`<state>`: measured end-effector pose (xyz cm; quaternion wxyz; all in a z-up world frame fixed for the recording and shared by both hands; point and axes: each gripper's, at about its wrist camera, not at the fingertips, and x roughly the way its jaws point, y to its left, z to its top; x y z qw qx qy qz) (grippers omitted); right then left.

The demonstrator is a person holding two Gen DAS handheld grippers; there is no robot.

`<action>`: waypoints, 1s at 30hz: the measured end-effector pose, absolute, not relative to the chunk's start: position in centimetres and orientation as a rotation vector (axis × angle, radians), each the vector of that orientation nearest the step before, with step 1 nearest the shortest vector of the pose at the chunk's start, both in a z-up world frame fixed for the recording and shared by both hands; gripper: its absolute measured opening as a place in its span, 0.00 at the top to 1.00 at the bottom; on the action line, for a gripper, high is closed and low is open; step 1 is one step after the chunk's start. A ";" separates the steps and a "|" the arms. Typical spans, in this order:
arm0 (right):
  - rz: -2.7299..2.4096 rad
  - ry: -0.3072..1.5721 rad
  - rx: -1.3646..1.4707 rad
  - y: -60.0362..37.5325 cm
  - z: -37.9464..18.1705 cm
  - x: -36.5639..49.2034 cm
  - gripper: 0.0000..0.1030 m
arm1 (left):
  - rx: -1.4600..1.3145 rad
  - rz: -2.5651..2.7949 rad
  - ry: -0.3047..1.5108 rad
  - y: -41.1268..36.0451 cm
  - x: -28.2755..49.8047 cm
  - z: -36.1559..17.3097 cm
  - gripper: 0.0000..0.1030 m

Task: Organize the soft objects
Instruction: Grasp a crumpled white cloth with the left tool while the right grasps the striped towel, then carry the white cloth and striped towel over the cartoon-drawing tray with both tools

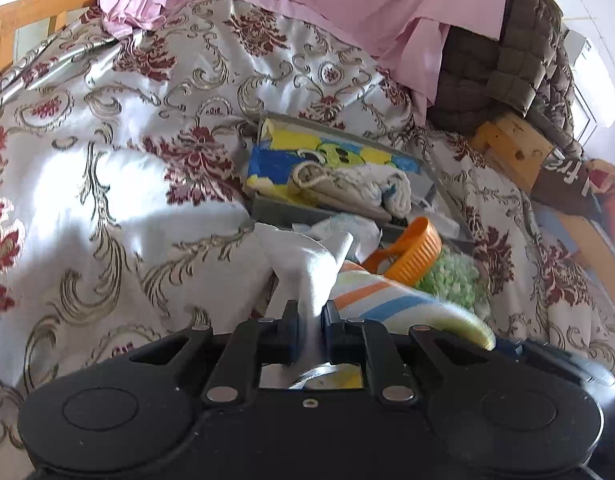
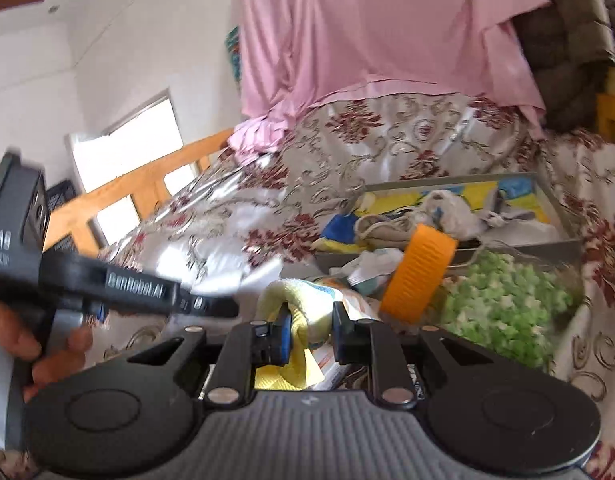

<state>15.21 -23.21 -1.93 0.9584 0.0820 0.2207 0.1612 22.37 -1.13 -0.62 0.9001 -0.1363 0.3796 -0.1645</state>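
left tool – pinching white cloth over the bed | right tool – gripping striped yellow towel | grey tray lying just beyond on floral bedspread

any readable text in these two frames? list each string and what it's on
"GenRobot.AI", embossed, slightly blurred, on the arm of the left tongs crossing the right wrist view.
"DAS", partly cut off, on the body of the same tongs; the smaller line beneath it is too blurred to read.
White letters on a dark band at the right edge of the left wrist view: only fragments, not readable.
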 end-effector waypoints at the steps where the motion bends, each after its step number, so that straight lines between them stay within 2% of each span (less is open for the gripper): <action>1: 0.316 0.452 0.181 -23.5 -2.1 15.5 0.79 | -0.281 -0.340 0.791 -1.2 22.4 -0.8 0.88; 9: 0.290 0.489 0.206 -23.2 -4.8 18.5 0.76 | -0.282 -0.290 0.842 -0.7 23.4 -3.1 0.88; 13: 0.307 0.470 0.200 -22.7 -5.1 19.0 0.66 | -0.291 -0.261 0.866 0.0 23.9 -4.3 0.88; 17: 0.317 0.473 0.186 -22.0 -5.6 19.7 0.47 | -0.300 -0.240 0.879 0.6 24.2 -5.0 0.88; 26: 0.340 0.504 0.122 -20.2 -7.2 21.3 0.30 | -0.308 -0.214 0.908 1.3 24.9 -6.5 0.87; 30: 0.353 0.514 0.109 -19.7 -7.6 21.5 0.26 | -0.308 -0.208 0.924 1.3 25.2 -7.1 0.86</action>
